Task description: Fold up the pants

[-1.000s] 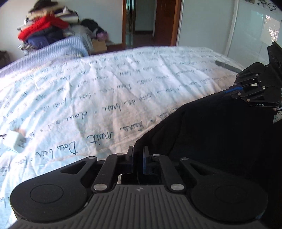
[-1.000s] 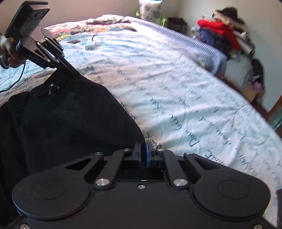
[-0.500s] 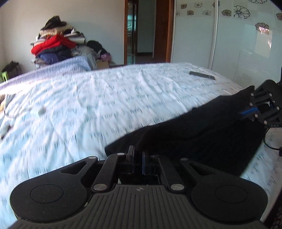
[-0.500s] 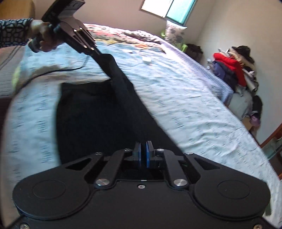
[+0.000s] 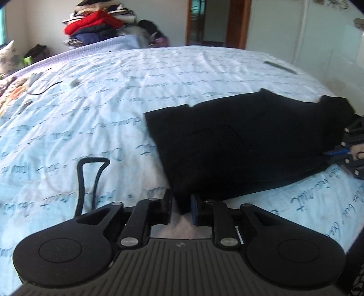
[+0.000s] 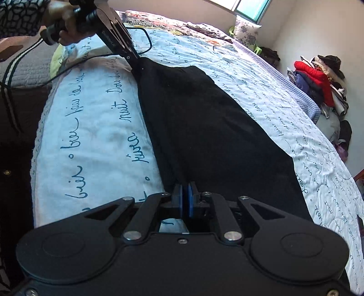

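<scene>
Now folded black fabric pants (image 5: 245, 145) lie on the script-printed white bed quilt (image 5: 113, 109); left gripper (image 5: 181, 205) fingers have just parted around a corner, right gripper (image 6: 184, 200) fingers clamp the edge.

The left gripper (image 5: 181, 206) points down at the near corner of the pants (image 5: 245, 145); its jaws have just been opening, and the corner lies loose between them, the pads off it. The right gripper (image 6: 184, 200) is closed tight on the pants' other near corner. A hand (image 6: 68, 20) in a patterned sleeve holds the left gripper's handle above the pants' far end.
</scene>
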`<state>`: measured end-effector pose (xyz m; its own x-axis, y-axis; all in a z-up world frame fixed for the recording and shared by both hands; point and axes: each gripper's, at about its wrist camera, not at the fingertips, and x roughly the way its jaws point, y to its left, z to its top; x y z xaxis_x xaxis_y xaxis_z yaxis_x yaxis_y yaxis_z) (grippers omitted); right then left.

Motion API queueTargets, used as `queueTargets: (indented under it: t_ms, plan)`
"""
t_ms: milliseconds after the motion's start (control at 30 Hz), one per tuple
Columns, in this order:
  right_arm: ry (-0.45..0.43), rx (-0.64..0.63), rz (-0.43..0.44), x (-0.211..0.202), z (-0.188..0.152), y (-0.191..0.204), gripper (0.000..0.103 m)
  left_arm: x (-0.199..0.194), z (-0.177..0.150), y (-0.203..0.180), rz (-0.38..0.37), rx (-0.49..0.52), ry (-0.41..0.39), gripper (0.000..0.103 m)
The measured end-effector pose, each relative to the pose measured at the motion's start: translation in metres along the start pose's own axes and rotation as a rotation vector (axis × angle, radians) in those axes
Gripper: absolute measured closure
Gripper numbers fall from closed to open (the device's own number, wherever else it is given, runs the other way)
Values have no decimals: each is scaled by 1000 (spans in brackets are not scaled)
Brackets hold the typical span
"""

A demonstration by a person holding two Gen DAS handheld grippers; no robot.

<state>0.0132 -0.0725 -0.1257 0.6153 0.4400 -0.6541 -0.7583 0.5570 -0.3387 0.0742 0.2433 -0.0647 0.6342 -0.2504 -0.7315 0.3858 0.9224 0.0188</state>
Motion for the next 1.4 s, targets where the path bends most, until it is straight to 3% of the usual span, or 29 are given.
queueTargets:
  t_ms: [100, 200, 233, 267, 300, 333, 533, 633, 733, 800, 900, 967, 1133, 1200, 1233, 1267, 1300, 1333, 1400]
  plan:
    - [-40, 46, -45, -10, -6, 3, 92, -12, 7, -4, 129, -75, -22, 60]
    - [-94, 150, -73, -36, -18, 1, 90, -34, 21, -25, 153, -145, -90, 58]
    - [-104, 193, -88, -45, -24, -2, 90, -40, 28, -38, 146, -142, -118, 53]
    - [-109, 236, -110, -54, -30, -7, 90, -43, 36, -56, 143, -119, -139, 40]
    - [-109, 279, -142, -63, -38, -12, 90, -44, 43, -78, 134, -77, -158, 25]
    - [-101, 328, -179, -72, -47, -19, 90, -42, 50, -102, 126, -19, -184, 19]
    - [-54, 667, -399, -120, -116, -72, 90, -10, 61, -261, 23, 432, -318, 13]
    - [-79, 852, -460, -142, -152, -101, 85, 21, 63, -318, -79, 523, -311, 13]
    - [-90, 974, -525, -153, -180, -124, 77, 52, 67, -353, -163, 526, -291, 13]
    - [-85, 1034, -566, -156, -196, -136, 76, 71, 70, -369, -171, 530, -250, 22]
    - [-108, 1172, -544, -157, -221, -154, 70, 90, 70, -380, -190, 540, -208, 25]
    - [-113, 1264, -516, -152, -235, -162, 53, 98, 71, -381, -198, 548, -184, 28]
    - [-178, 1400, -463, -133, -247, -174, 50, 106, 70, -385, -211, 588, -194, 30]
    - [-216, 1427, -427, -127, -248, -180, 59, 110, 70, -386, -215, 581, -194, 31]
    - [-227, 1436, -412, -125, -248, -181, 81, 111, 71, -385, -222, 570, -192, 34]
    - [-234, 1449, -403, -123, -247, -182, 90, 112, 72, -384, -234, 557, -187, 46]
    - [-247, 1454, -407, -124, -246, -181, 92, 112, 74, -383, -253, 538, -177, 57]
    - [-258, 1444, -426, -128, -244, -178, 94, 111, 76, -381, -270, 517, -170, 62]
    - [-274, 1406, -472, -140, -236, -170, 95, 109, 78, -377, -292, 481, -167, 85]
